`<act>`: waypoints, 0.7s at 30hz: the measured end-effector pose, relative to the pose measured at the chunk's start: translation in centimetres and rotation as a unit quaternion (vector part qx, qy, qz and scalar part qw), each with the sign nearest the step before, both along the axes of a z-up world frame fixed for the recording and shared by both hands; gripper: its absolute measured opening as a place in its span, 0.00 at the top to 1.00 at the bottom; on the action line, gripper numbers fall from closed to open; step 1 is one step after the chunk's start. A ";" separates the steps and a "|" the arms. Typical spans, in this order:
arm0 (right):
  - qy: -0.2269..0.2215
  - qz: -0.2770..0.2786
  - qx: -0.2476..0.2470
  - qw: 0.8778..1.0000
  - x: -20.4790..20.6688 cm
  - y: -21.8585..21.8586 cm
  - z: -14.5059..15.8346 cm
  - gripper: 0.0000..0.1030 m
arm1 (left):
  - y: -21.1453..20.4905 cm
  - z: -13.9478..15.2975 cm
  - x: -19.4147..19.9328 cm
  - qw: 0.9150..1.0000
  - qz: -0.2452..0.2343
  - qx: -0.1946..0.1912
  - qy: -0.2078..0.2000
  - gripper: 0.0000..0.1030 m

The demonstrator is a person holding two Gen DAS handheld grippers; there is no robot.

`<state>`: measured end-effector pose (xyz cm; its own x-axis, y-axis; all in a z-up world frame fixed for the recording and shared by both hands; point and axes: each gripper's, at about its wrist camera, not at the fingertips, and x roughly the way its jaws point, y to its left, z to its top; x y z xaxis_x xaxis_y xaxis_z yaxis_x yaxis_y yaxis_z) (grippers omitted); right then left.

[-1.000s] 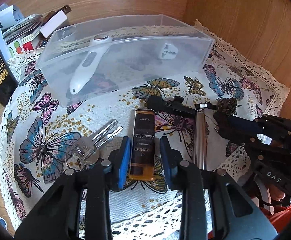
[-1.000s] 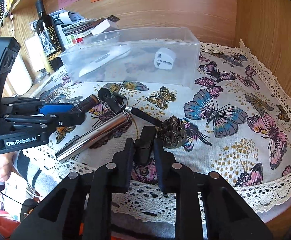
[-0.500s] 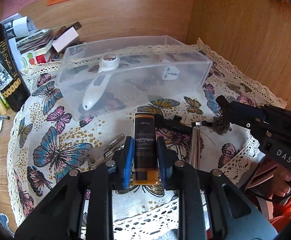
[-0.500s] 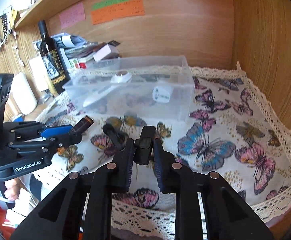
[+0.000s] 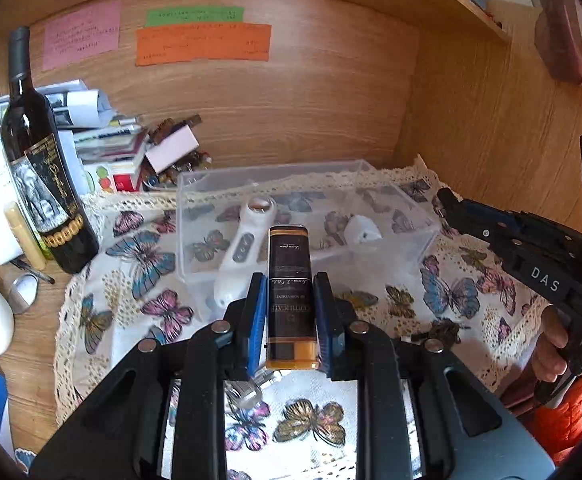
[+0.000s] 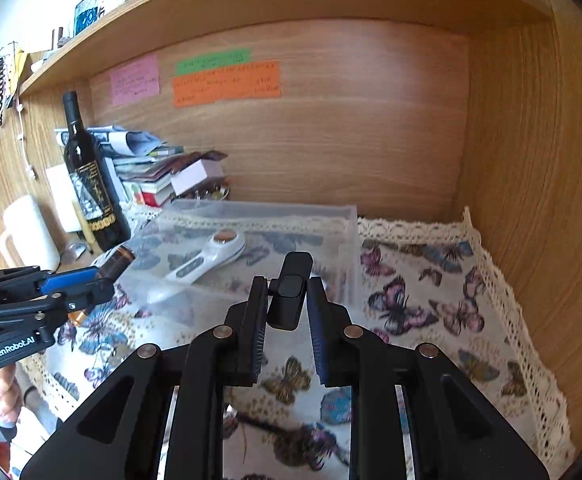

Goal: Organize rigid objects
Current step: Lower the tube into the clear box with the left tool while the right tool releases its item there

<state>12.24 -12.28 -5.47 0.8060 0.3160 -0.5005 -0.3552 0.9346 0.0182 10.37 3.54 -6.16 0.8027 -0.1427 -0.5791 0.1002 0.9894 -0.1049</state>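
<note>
My left gripper (image 5: 289, 300) is shut on a dark brown and amber lighter (image 5: 289, 292) and holds it in the air in front of the clear plastic bin (image 5: 419, 236). My right gripper (image 6: 287, 304) is shut on a small black device (image 6: 291, 292), lifted above the cloth near the bin (image 6: 351, 232). The bin holds a white handheld wand (image 5: 243, 248) and a white plug adapter (image 5: 363, 232). The left gripper also shows at the left of the right wrist view (image 6: 103, 280), with the lighter (image 6: 117, 262).
A butterfly tablecloth (image 5: 147, 256) covers the desk. A wine bottle (image 5: 41, 176) and stacked papers (image 5: 103, 140) stand at the back left. A dark pinecone-like object (image 5: 445, 330) lies on the cloth. Wooden walls close the back and right.
Both grippers have risen from the cloth with their objects, the lighter and the black device, and now sit higher, level with the bin. The left closed on the lighter a second ago.
</note>
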 end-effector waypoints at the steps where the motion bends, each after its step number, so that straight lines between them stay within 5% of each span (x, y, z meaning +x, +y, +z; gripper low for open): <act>1: -0.002 0.001 0.000 1.000 0.4 0.0 0.2 0.82 | 0.1 0.4 0.3 1.000 0.004 0.001 -0.004 0.78; 10: -0.009 0.018 -0.014 1.000 3.6 1.9 0.6 0.82 | 1.9 2.1 3.5 0.999 0.027 0.006 -0.015 0.78; 21: 0.050 0.038 -0.023 0.998 8.1 4.3 -2.6 0.82 | 3.3 -1.3 8.8 0.998 0.035 -0.005 0.045 0.78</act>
